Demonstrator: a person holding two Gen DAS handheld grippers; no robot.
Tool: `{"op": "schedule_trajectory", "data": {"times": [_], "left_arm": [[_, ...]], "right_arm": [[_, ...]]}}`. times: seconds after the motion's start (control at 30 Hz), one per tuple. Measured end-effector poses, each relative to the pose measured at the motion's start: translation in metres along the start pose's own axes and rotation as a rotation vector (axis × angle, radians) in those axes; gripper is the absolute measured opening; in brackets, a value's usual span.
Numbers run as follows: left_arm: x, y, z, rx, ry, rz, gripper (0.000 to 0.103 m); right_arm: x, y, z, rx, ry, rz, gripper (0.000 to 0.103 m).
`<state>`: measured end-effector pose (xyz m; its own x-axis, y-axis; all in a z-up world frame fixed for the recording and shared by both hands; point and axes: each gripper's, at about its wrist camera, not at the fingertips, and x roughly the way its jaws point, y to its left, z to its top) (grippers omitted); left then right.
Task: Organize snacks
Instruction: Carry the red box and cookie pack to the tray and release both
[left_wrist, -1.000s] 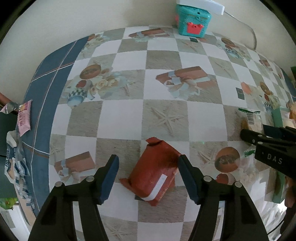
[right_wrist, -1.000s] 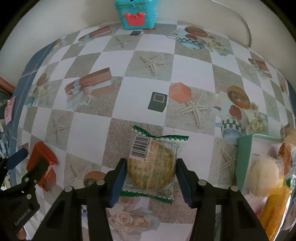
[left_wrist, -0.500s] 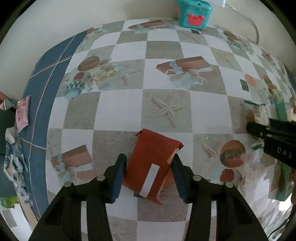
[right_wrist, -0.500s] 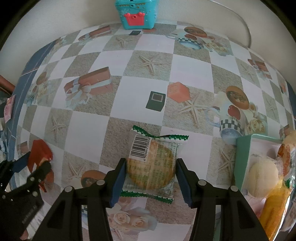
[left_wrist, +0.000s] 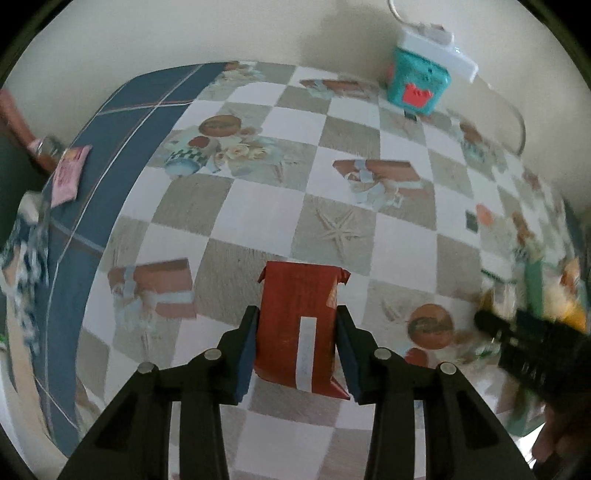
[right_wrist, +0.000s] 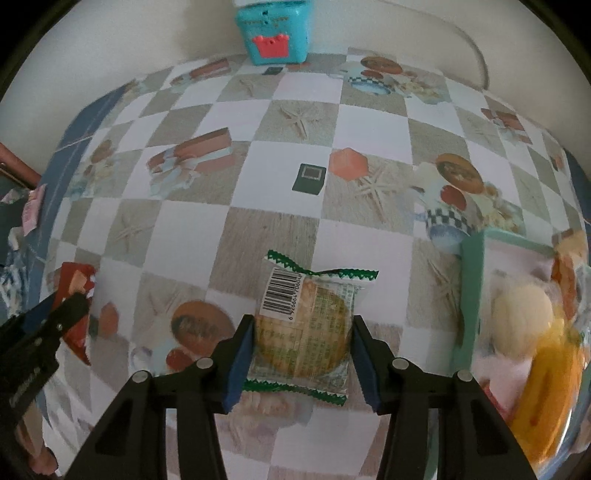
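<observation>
Red foil snack packet (left_wrist: 299, 325), white strip down its face, crimped top w/ small corner flaps, sits centre-low in left wrist view, upright betw the blue pads. Left gripper (left_wrist: 297, 345) is clamped onto it, pads pressed to both sides; a sec ago jaws stood wide either side & the pkt lay tilted on the cloth.

Clear-wrapped round cracker (right_wrist: 304, 328), green zigzag edges, barcode at upper left, lies centre-low in right wrist view. Right gripper (right_wrist: 303, 352) grips it at both sides, jaws easing in a touch; grip looks much as before.

Checked tablecloth (right_wrist: 258, 229) w/ starfish & gift prints has slid in both views. Teal tray (right_wrist: 471, 288) of snacks at right edge looms larger than earlier. Teal toy box (right_wrist: 275, 29) top centre, by the wall.
</observation>
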<state>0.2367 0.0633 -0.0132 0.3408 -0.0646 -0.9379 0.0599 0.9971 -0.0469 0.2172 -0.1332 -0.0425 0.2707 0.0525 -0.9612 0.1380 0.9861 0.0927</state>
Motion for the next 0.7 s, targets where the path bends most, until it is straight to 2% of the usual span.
{"op": "schedule_trajectory", "data": {"times": [0.37, 0.7], "left_arm": [[-0.033, -0.016, -0.038, -0.175, -0.057, 0.006, 0.042], [-0.077, -0.057, -0.054, -0.170, -0.140, -0.002, 0.042]], "right_arm": [[-0.062, -0.020, -0.054, 0.103, -0.169, 0.084, 0.053], [-0.122, -0.039, -0.082, 0.148, -0.335, 0.109, 0.053]]}}
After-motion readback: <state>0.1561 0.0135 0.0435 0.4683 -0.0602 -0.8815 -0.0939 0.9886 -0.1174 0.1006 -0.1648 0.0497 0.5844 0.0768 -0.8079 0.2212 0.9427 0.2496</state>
